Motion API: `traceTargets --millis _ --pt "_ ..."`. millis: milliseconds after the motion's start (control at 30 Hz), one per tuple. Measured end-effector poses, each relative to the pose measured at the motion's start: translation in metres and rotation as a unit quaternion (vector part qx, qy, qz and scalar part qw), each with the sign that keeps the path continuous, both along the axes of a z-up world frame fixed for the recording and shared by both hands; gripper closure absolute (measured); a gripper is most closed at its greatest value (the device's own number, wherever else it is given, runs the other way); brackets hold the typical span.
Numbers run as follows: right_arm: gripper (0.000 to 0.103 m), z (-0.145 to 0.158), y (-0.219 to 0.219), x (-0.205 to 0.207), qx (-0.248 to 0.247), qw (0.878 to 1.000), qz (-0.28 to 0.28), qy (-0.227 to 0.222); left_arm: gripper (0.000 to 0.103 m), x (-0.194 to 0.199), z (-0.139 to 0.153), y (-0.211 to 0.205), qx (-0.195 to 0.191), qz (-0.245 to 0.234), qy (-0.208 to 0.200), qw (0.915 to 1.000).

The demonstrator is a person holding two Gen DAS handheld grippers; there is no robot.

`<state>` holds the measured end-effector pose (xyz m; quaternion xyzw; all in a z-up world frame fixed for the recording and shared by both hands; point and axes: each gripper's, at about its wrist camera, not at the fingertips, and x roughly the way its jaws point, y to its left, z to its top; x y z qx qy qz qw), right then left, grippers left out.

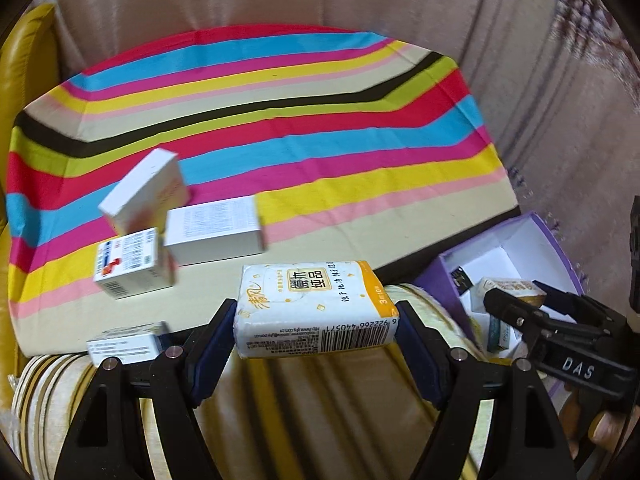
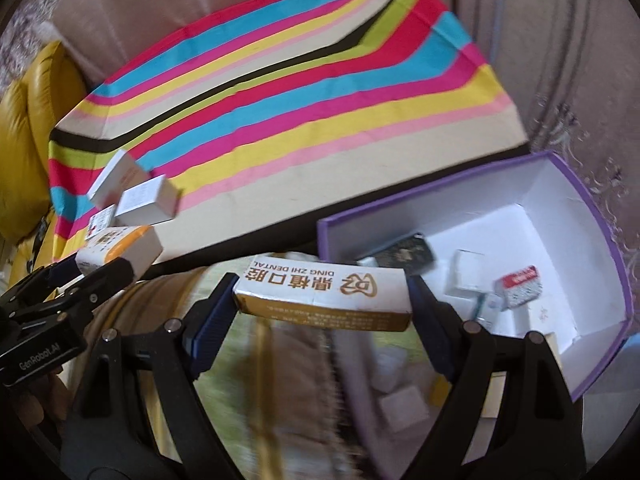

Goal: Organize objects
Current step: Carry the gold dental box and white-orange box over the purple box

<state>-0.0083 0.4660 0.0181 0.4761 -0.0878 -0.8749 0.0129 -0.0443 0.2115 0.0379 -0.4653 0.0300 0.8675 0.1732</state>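
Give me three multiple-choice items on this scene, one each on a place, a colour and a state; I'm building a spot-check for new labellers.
1. Where does the purple box sit?
A. beside the striped cloth
B. on the cloth's middle
C. on the yellow cushion

2. What colour is the box inside?
A. black
B. white
C. red

3. What does the left tool hold?
A. nothing
B. a dental box
C. a tissue pack

Answers: 1 A, it stands off the cloth's edge; 2 B, white walls show; 3 C, the pads press both ends.

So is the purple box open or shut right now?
Open. The purple box has no lid on it; its white inside shows, with several small packages lying on the bottom.
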Motion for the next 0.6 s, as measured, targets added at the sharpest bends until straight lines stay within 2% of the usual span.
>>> traceTargets --millis 300,600 --pt "0.018 -0.001 0.08 0.01 0.011 0.997 -0.078 0.004 0.025 0.011 0.002 0.048 -0.001 -0.057 0.003 0.9984" --pt "0.018 0.005 0.135 0.007 0.033 0.991 -0.132 0.013 0.025 0.024 0.0 0.102 -0.001 -0.128 0.003 0.9917"
